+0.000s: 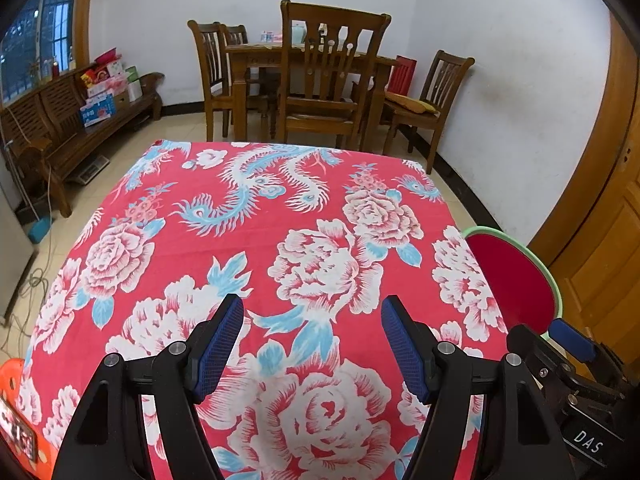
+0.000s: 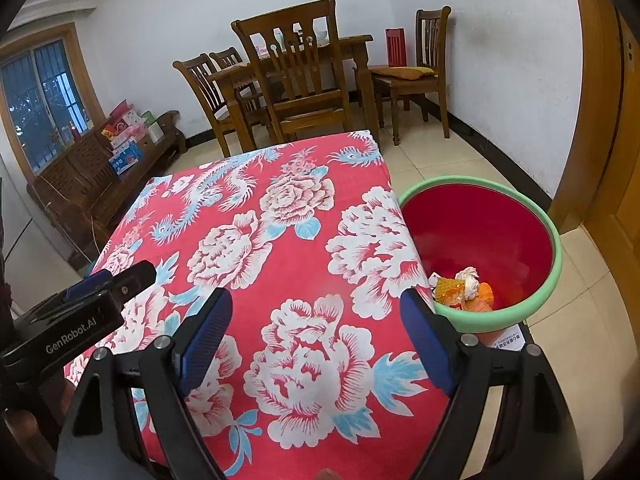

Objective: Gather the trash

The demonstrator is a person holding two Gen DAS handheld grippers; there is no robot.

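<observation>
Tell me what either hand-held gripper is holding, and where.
Nothing. Left hand-held gripper and right hand-held gripper are both open, empty, over the tablecloth.

A table (image 2: 280,248) fills the frame's centre – draped in a red peony-print cloth (image 1: 248,248); lower right, a green-rimmed bin (image 2: 558,240) stands on the tiled floor (image 2: 580,340).

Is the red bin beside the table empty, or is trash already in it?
Not empty: the bin holds crumpled paper and orange wrappers at the bottom.
</observation>
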